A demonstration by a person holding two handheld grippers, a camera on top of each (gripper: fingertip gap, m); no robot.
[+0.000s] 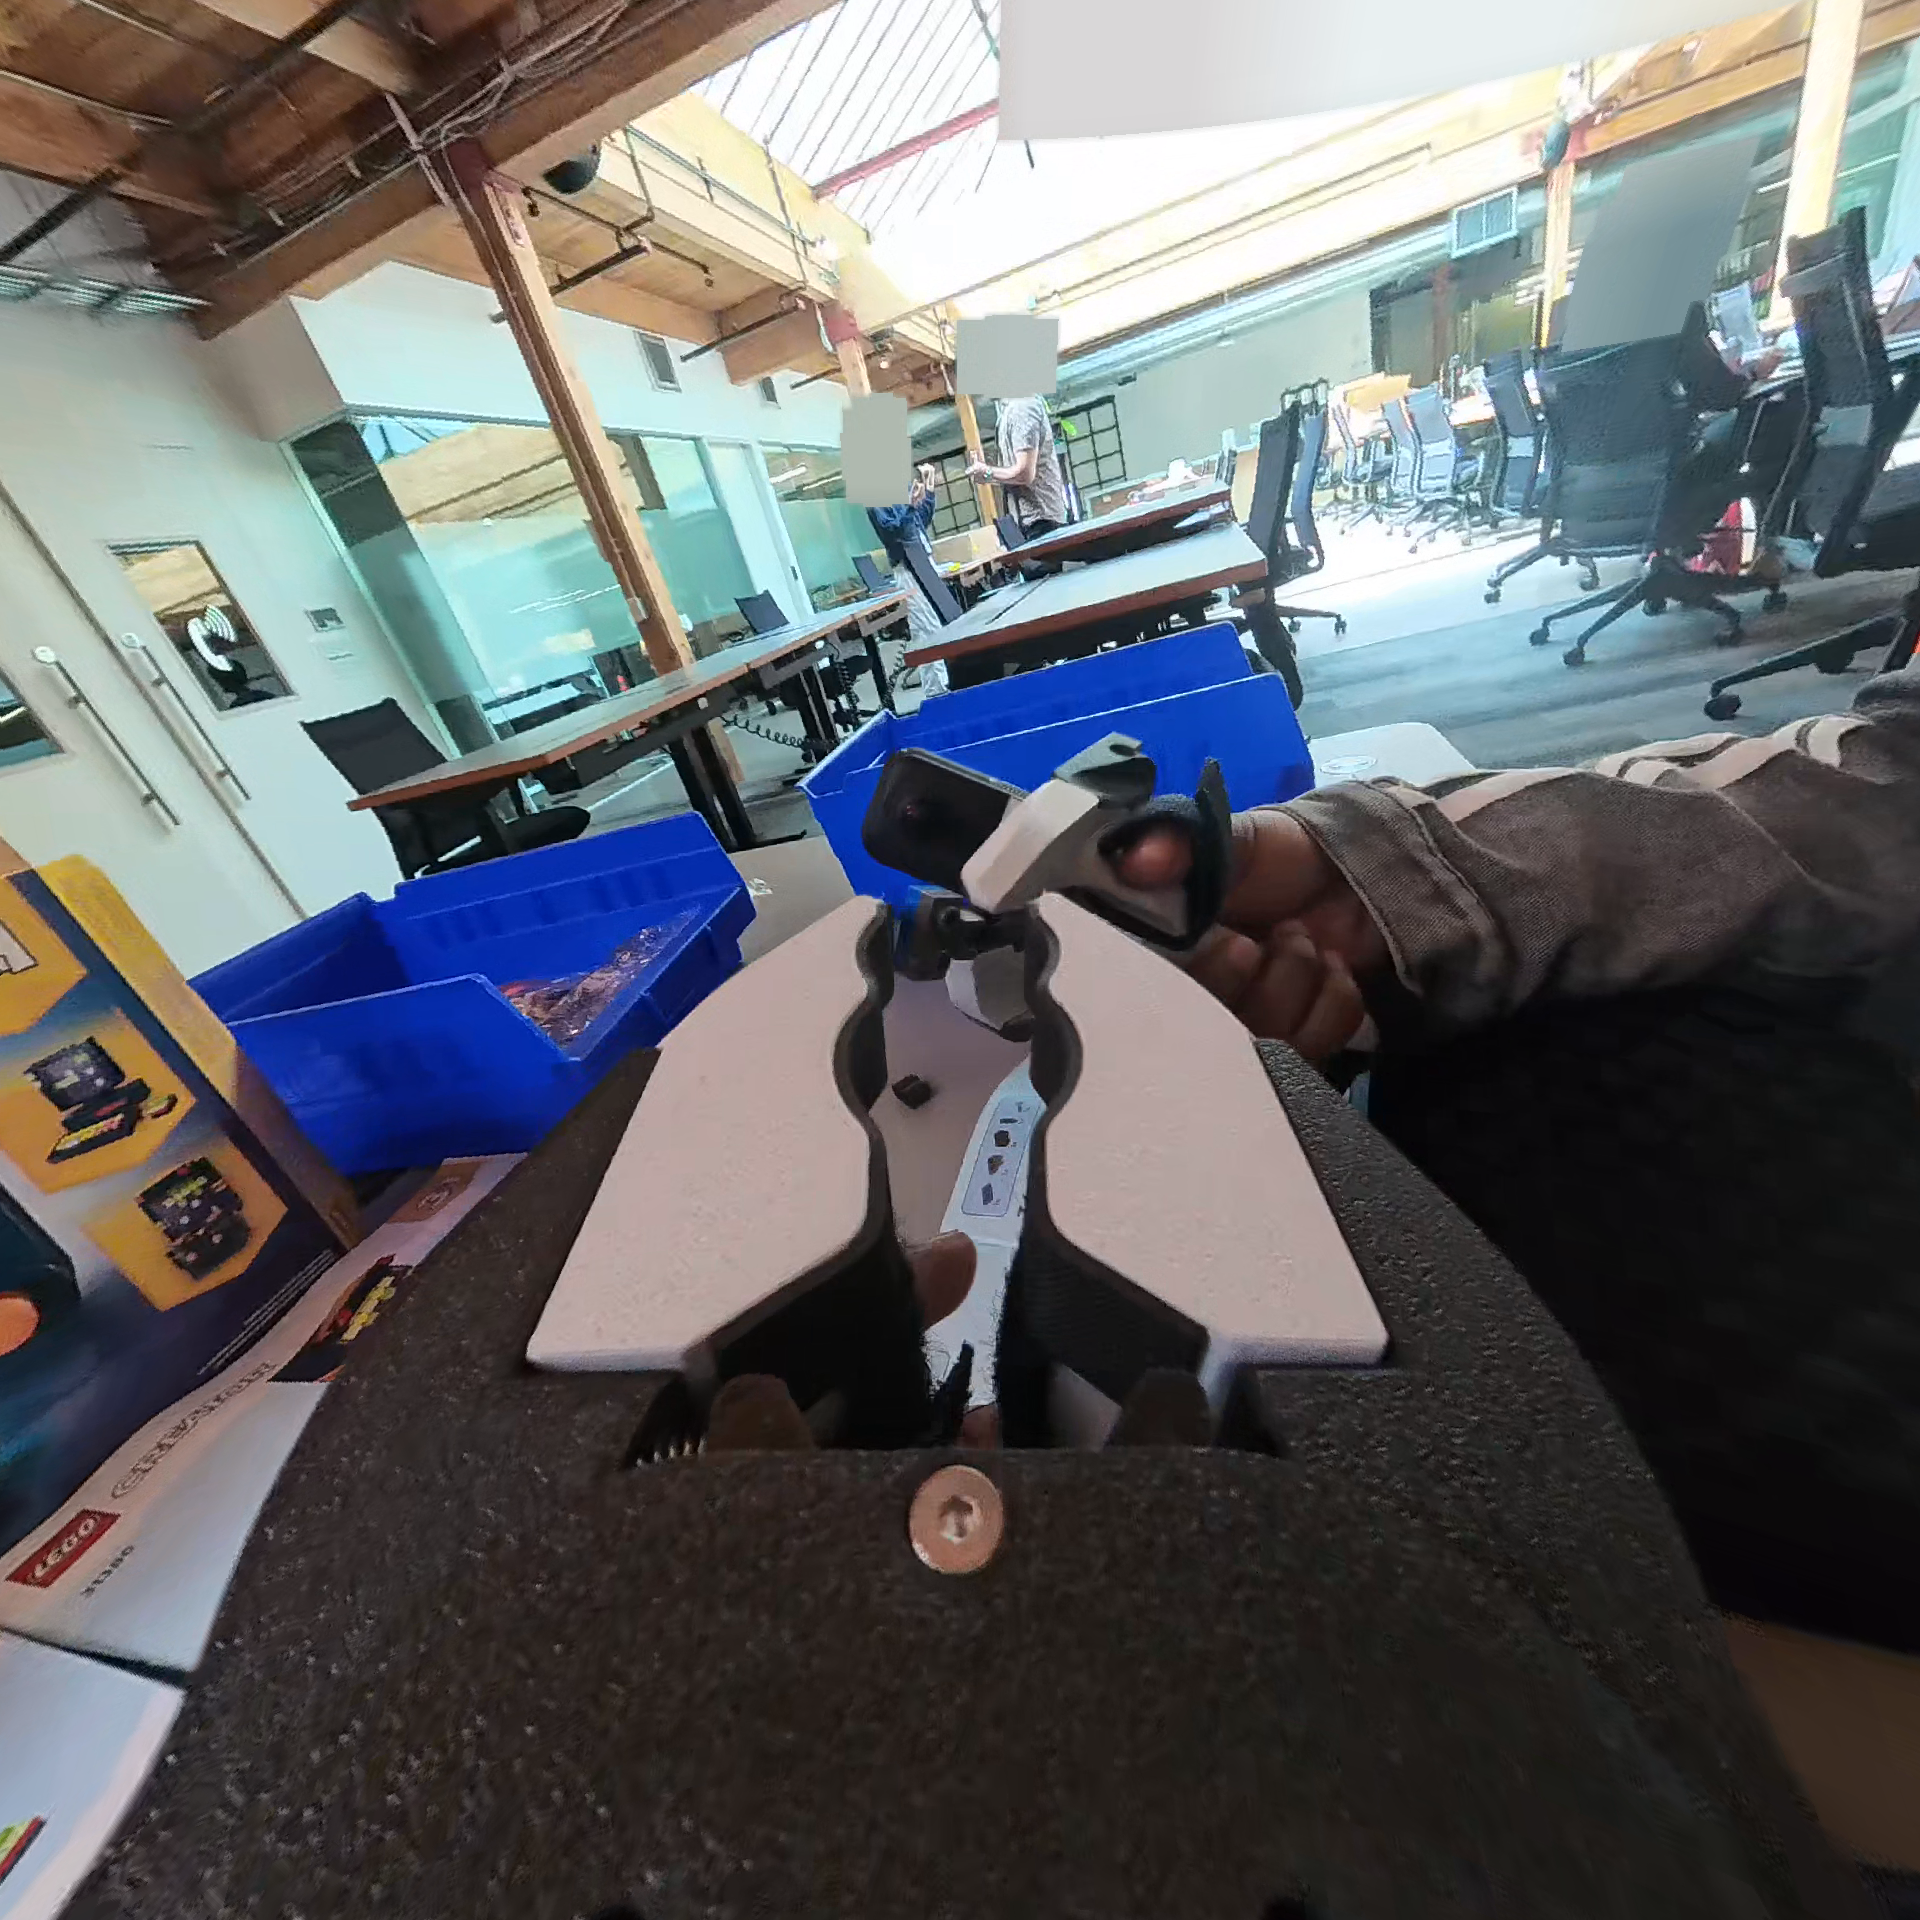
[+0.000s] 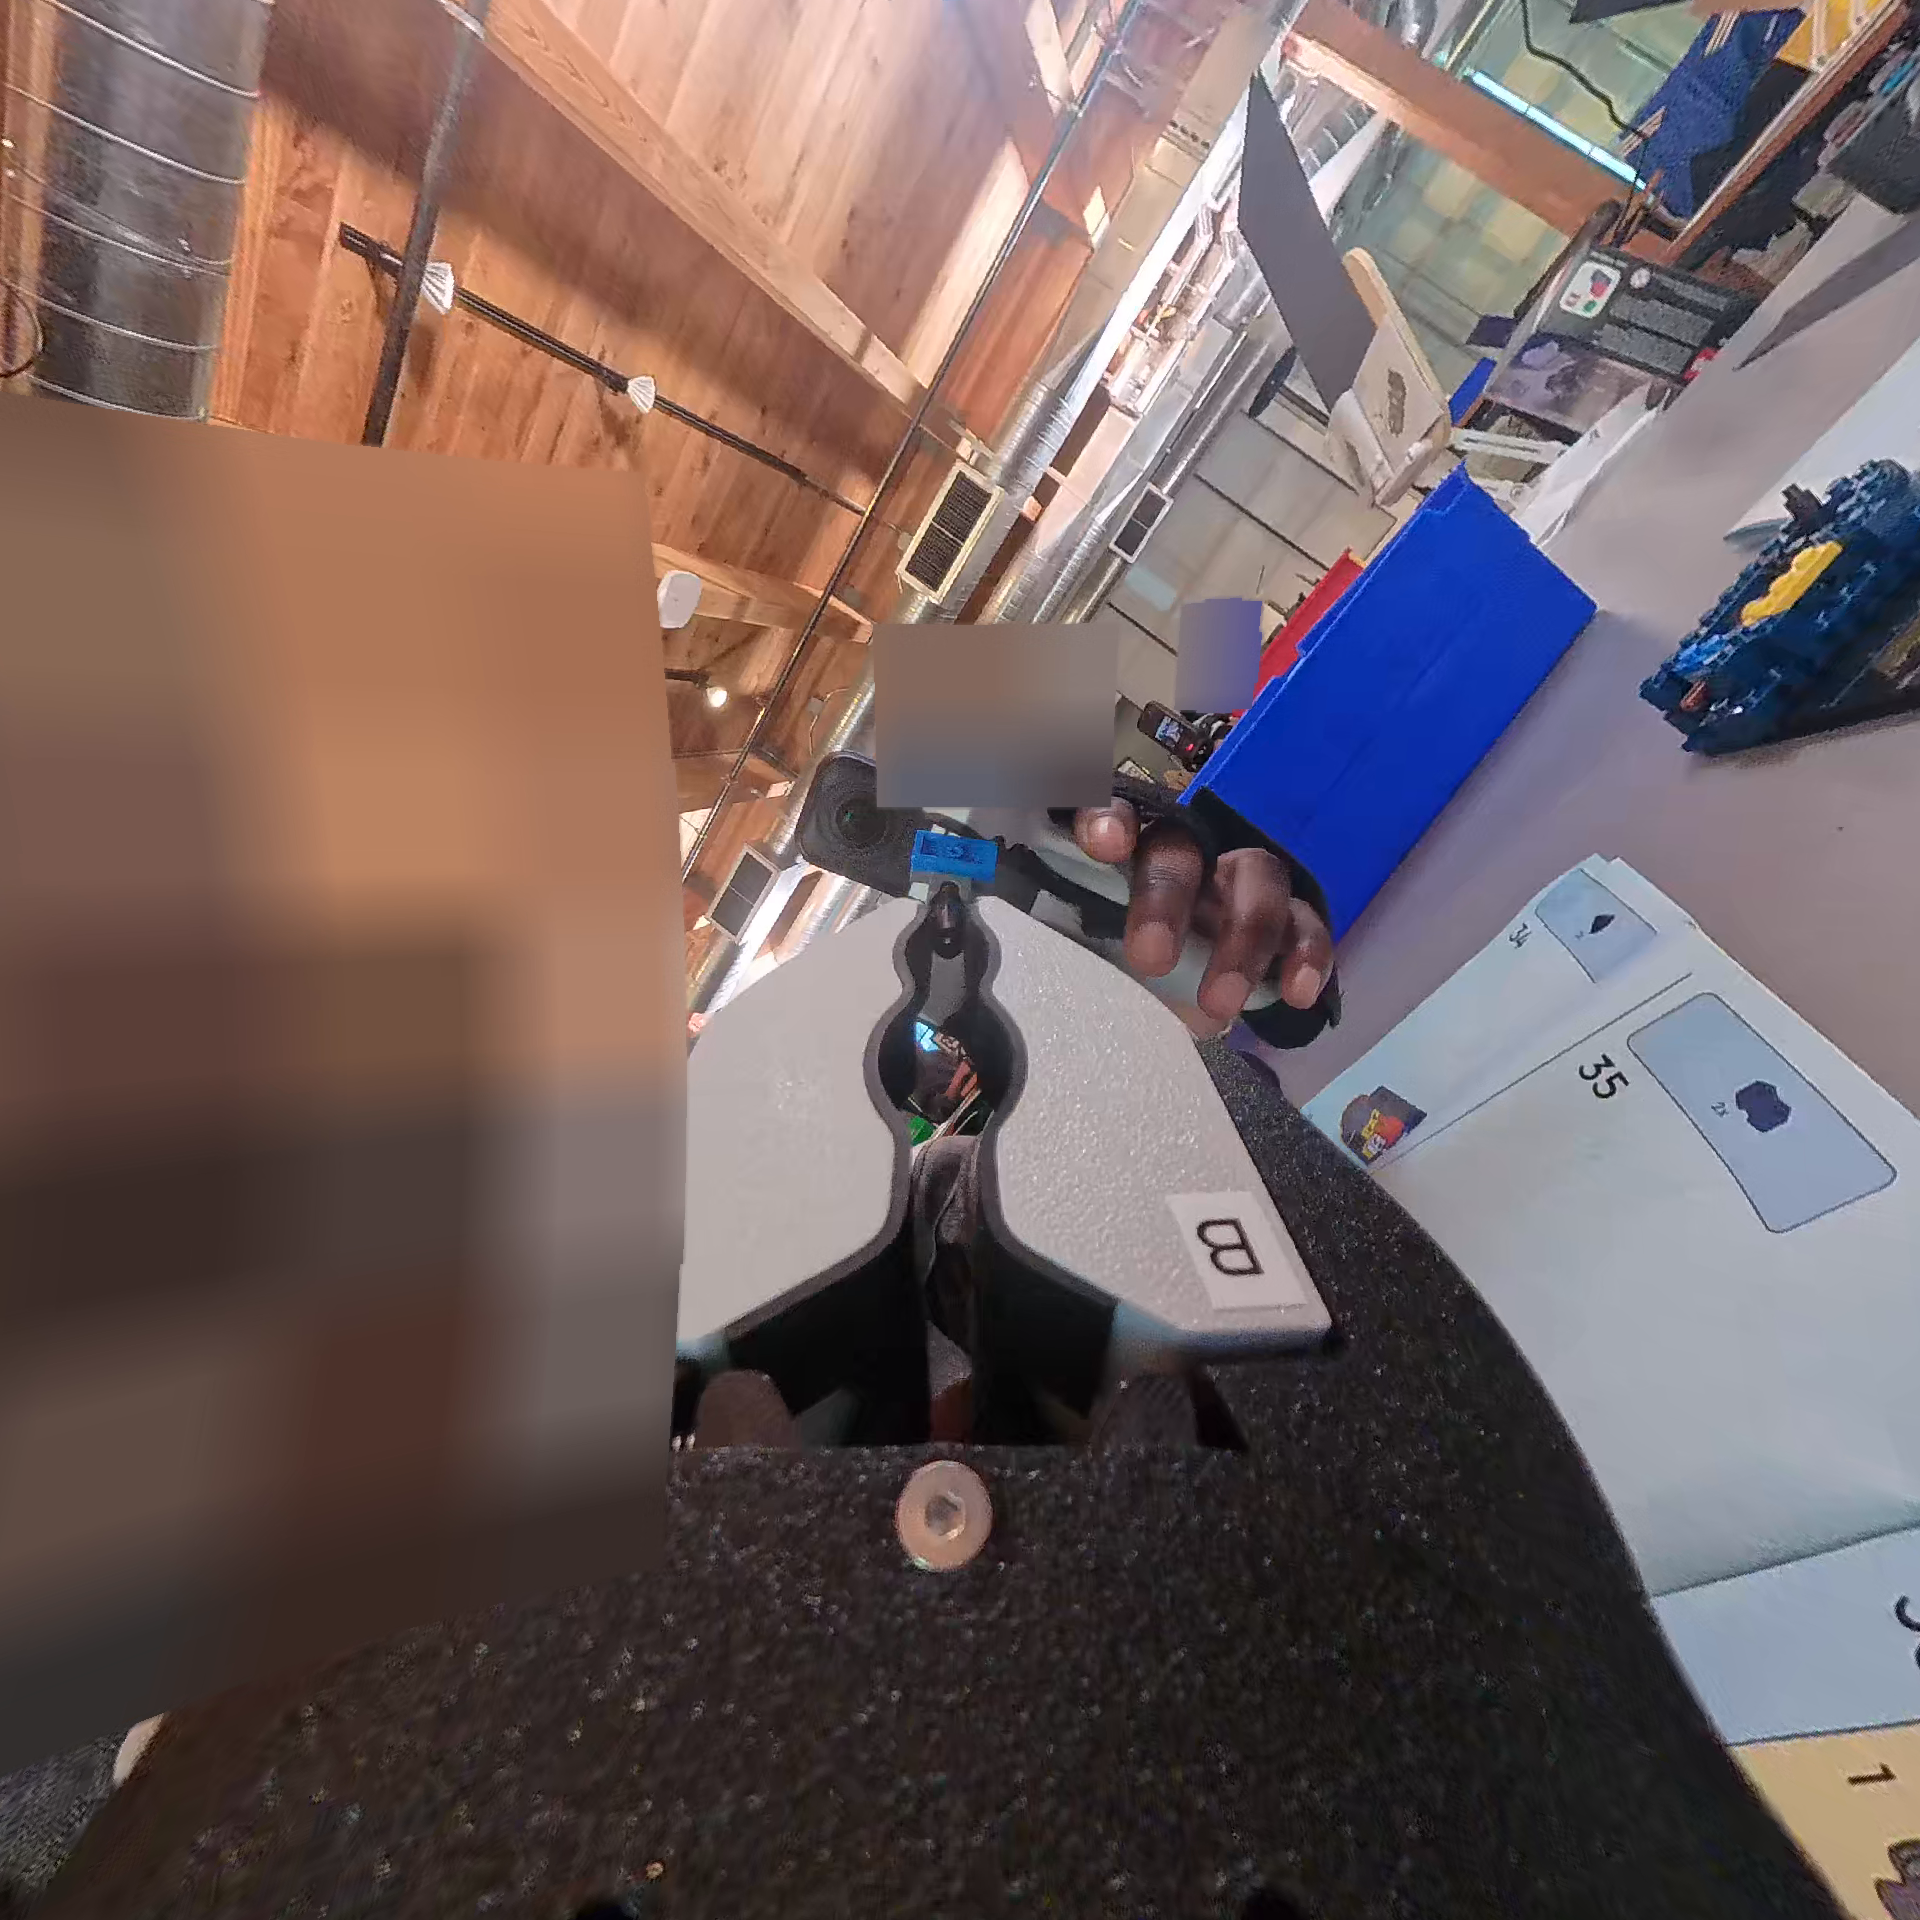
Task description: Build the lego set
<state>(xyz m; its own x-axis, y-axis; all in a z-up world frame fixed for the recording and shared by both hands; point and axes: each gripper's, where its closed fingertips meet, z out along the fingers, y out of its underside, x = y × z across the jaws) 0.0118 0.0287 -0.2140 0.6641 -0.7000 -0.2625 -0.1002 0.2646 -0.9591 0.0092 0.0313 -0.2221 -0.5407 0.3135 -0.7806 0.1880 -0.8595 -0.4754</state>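
Blue brick (image 2: 954, 858) with a dark pin under it sits between both grippers above the desk (image 2: 1558, 831): right gripper (image 2: 943, 928) pinches the pin; left gripper (image 1: 961, 935) closes around the brick assembly.

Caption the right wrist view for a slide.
Right claw pinches a small black piece joined to a blue brick, facing the left claw, with an open instruction booklet on the table.

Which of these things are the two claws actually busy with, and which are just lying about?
In the claws: small blue-and-black brick piece, pinched by right claw, between tips of left claw.
Lying about: blue bins, instruction booklet, toy box, dark brick model, loose dark piece.
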